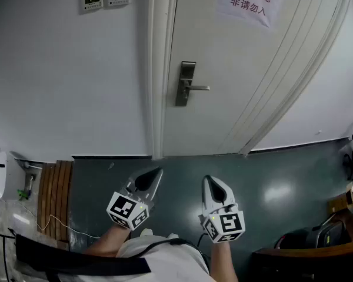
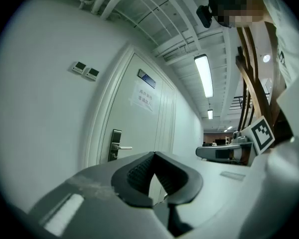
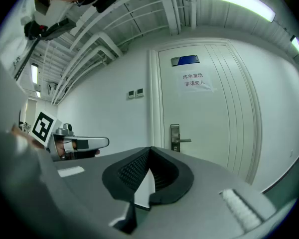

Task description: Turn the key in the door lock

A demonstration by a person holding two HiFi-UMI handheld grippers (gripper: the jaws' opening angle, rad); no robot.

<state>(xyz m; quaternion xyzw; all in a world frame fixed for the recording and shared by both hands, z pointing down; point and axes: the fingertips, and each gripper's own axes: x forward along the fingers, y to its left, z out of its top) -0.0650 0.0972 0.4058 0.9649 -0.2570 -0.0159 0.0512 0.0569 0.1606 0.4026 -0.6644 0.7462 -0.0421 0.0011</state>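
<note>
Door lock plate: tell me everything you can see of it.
The lock plate is a tall, narrow rectangle of silvery, brushed-looking metal, mounted upright on the white door near its left edge, beside the frame. A slim lever handle juts from its middle, level, pointing right. Below the lever it is too small to show a keyhole or key. Nothing touches it: the left tool and right tool are held short of it, both shut.
</note>
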